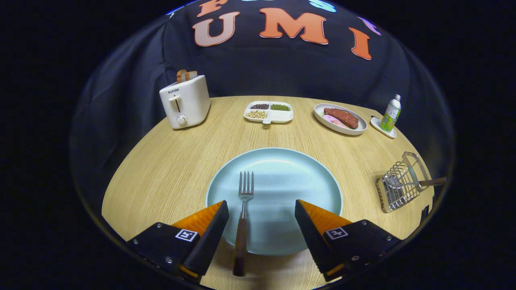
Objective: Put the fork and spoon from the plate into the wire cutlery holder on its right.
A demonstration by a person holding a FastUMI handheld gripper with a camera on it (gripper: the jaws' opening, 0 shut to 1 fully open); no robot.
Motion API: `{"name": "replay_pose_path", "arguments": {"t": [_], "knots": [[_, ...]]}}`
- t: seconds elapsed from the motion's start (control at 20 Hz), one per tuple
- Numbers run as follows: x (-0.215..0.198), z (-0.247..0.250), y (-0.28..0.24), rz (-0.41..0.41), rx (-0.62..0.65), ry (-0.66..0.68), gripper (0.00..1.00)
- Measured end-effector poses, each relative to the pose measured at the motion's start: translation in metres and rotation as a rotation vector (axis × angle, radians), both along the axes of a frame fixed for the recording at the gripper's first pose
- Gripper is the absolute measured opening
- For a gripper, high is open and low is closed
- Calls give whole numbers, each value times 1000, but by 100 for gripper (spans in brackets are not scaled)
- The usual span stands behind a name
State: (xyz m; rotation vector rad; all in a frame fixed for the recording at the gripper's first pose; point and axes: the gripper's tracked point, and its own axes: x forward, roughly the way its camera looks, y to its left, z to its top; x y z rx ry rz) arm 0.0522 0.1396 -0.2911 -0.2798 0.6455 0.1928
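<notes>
Fork [243, 217] lies on the blue plate [306, 177], its handle sticking off the near rim onto the worktop [169, 161]. Tool [262, 211] is wide open, holding nothing, fork between its fingers. Wire holder [399, 187] sits right, a handle poking out.

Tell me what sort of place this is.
Probably a staged dining table in a recording booth, not a real kitchen: a wooden table before a black cloth wall, set with a toaster, food dishes and a plate holding a fork between the open gripper fingers.
</notes>
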Motion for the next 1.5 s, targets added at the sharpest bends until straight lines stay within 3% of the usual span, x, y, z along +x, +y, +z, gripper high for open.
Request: {"name": "replay_pose_path", "arguments": {"t": [0.15,0.4,0.55,0.6,0.75,1.1,1.5], "knots": [[-1,-10,6,13,-23,22,89],[-4,-24,4,-5,-31,81,45],[-4,-26,1,0,-41,94,24],[-3,-29,2,2,-37,98,12],[-6,-26,-1,-8,-25,118,5],[-10,28,-15,24,4,97,5],[-11,109,-91,8,-36,139,5]]}}
